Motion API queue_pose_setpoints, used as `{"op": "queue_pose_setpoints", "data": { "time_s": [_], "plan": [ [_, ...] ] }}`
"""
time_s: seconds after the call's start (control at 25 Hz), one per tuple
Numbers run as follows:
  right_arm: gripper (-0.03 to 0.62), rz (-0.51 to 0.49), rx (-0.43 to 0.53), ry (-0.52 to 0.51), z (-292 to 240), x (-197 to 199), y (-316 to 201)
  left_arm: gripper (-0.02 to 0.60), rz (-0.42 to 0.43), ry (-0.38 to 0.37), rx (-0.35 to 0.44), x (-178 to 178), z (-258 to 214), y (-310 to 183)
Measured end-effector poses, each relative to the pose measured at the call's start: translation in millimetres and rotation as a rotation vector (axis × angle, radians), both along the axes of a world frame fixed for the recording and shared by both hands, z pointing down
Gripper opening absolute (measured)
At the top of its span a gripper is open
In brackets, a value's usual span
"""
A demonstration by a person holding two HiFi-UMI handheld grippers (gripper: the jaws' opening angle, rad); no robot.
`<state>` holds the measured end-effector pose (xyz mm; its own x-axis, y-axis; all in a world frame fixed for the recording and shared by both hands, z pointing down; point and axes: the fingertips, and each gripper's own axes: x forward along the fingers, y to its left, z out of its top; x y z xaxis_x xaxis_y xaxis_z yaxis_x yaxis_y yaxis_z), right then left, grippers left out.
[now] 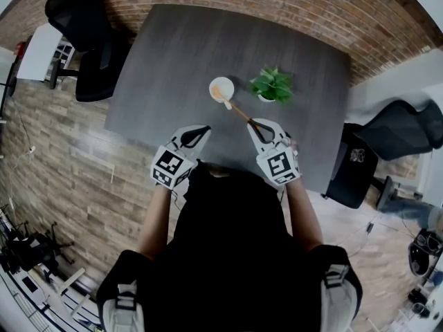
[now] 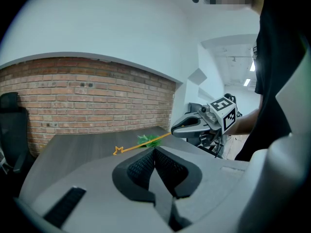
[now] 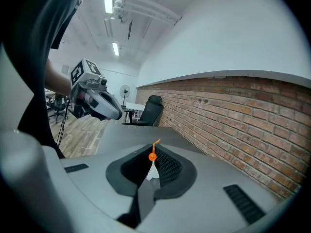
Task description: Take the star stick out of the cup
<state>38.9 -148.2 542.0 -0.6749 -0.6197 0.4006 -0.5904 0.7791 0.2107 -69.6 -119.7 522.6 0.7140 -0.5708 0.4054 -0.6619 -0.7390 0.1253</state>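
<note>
Left gripper [image 1: 201, 131]: jaws pressed together, empty. Ahead and right of it stands the cup [image 1: 221, 88]. The star stick [image 1: 241, 113] slants from the cup's mouth back into the right gripper [image 1: 256, 126], pinched. Grasp looks done; lifting clear seems left.

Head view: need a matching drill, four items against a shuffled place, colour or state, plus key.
Things:
1. star stick
2. cup
3. plant
4. left gripper

Descriptions:
A. green, standing on the table next to the cup
B. jaws together, nothing between them
C. white, near the middle of the table
D. orange, clamped in the right gripper

Pairs: 1-D, 2-C, 3-A, 4-B
</note>
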Motion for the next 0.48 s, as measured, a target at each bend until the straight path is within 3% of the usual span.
{"op": "queue_pose_setpoints", "data": {
  "time_s": [0.48],
  "plan": [
    [0.012, 0.018, -0.011, -0.01, 6.9, 6.7, -0.4, 0.002, -0.006, -0.005, 0.001, 1.4, 2.7, 1.4]
  ]
}}
